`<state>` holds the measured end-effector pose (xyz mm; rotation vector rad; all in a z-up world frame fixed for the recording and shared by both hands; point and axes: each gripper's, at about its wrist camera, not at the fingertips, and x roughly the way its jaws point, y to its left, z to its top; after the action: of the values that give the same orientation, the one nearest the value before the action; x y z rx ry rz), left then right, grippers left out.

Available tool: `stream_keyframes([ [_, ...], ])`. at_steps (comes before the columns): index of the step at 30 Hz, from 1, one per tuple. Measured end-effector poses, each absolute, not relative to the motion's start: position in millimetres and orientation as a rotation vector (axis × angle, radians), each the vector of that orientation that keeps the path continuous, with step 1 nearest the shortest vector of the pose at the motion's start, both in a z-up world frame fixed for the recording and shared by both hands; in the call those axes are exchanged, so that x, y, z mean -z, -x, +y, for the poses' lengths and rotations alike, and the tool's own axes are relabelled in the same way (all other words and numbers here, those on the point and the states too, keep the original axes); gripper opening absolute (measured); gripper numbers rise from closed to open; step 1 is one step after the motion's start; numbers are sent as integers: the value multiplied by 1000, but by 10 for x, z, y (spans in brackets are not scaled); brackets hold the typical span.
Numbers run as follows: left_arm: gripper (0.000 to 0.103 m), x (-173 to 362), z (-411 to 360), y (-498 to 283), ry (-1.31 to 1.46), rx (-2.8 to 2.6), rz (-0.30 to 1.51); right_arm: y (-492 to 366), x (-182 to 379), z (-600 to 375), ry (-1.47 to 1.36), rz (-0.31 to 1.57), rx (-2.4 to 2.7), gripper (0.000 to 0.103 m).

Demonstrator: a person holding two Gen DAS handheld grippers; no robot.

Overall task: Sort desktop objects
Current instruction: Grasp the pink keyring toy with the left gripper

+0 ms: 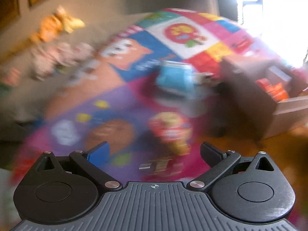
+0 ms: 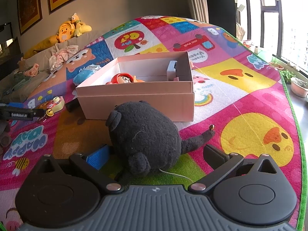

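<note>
Right tongs (image 2: 156, 154) spread around fuzzy black plush (image 2: 144, 134); tail sticking out.

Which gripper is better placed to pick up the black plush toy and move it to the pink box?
Right. The right gripper has its jaws open around the black plush toy, just before the pink box. The left wrist view is motion-blurred, its jaws open over the mat.

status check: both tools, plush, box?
Right tool open, straddling black plush, not clamped. Left tool open, empty, view blurred. Pink box just beyond plush, red-capped figure inside. Nothing between plush and box.
</note>
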<state>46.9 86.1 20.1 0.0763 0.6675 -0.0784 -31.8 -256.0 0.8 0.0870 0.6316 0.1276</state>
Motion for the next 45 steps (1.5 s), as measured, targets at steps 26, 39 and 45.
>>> stream_keyframes([
  [26, 103, -50, 526, -830, -126, 80, 695, 310, 4, -2575, -95, 639, -125, 103],
  [39, 101, -24, 406, -1037, -111, 79, 695, 284, 15, -2589, -102, 657, -124, 103],
  [45, 64, -66, 387, -991, -94, 98, 688, 282, 15, -2596, -105, 659, -123, 103],
])
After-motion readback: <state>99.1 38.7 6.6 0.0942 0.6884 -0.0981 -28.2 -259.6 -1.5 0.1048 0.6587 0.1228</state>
